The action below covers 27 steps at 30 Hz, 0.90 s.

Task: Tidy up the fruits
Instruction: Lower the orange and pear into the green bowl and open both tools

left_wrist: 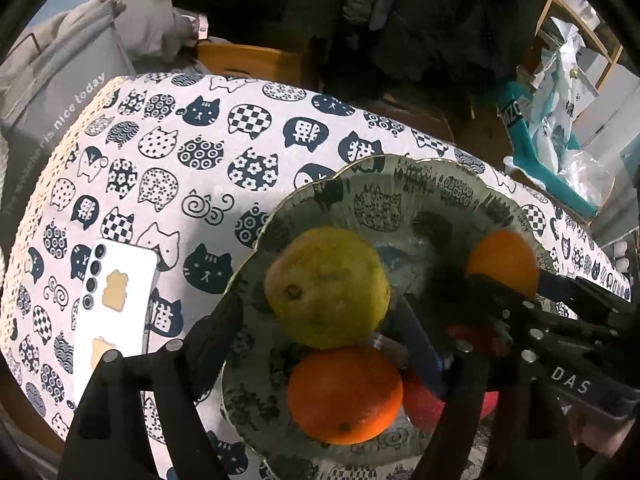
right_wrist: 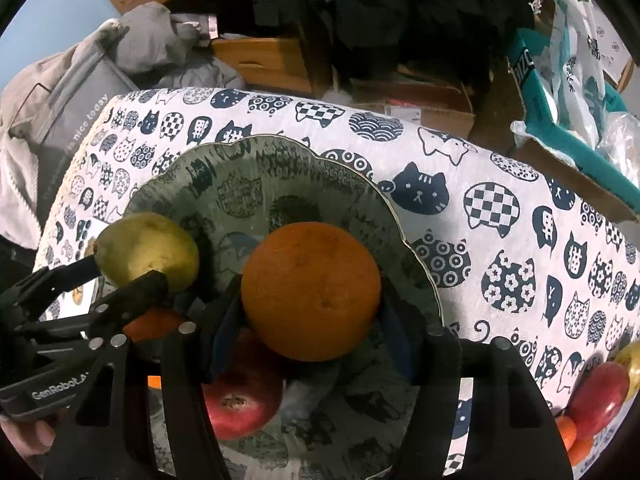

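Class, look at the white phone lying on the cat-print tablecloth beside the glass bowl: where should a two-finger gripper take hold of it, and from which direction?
Grip the phone across its two long edges, near the middle, coming straight down from above. It lies flat, back up, on the tablecloth, so only its thin sides offer pinch surfaces. Its left side is the clearer one; the glass bowl sits close on its right.

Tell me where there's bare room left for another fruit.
Free: the plate's far half, beyond the orange and pear. Also the tablecloth beyond the phone. Crowded: the near half, with both grippers, the apple and another orange.
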Available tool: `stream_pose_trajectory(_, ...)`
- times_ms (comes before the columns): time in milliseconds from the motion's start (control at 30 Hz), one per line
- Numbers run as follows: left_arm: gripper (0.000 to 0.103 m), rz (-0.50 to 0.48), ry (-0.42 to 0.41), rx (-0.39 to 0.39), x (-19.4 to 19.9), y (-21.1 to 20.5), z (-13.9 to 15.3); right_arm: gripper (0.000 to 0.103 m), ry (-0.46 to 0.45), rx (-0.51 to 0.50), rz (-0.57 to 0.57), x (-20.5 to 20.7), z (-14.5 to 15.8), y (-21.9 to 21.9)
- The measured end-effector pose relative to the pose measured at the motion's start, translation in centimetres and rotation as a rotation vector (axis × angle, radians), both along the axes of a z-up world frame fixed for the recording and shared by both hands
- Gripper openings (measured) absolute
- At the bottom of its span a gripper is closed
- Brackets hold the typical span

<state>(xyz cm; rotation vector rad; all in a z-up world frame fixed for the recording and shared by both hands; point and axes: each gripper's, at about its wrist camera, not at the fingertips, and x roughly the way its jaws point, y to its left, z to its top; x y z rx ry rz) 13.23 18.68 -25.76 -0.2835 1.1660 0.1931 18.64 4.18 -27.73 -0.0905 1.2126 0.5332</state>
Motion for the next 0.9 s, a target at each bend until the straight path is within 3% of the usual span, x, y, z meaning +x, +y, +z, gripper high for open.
stream_pose_trajectory(433,0.080,0.021,-0.073,-0.009,-1.5,0.1,3.9,0.073,-0.143,0.060,-0.020,-1.0,6.4,-0.5)
stream_pose_trajectory(900,0.083,-0.009,-0.216,0.021,-4.7,-1.9,11.0,0.073,-0.383,-0.027,-0.063,-5.3,14.3,-5.0)
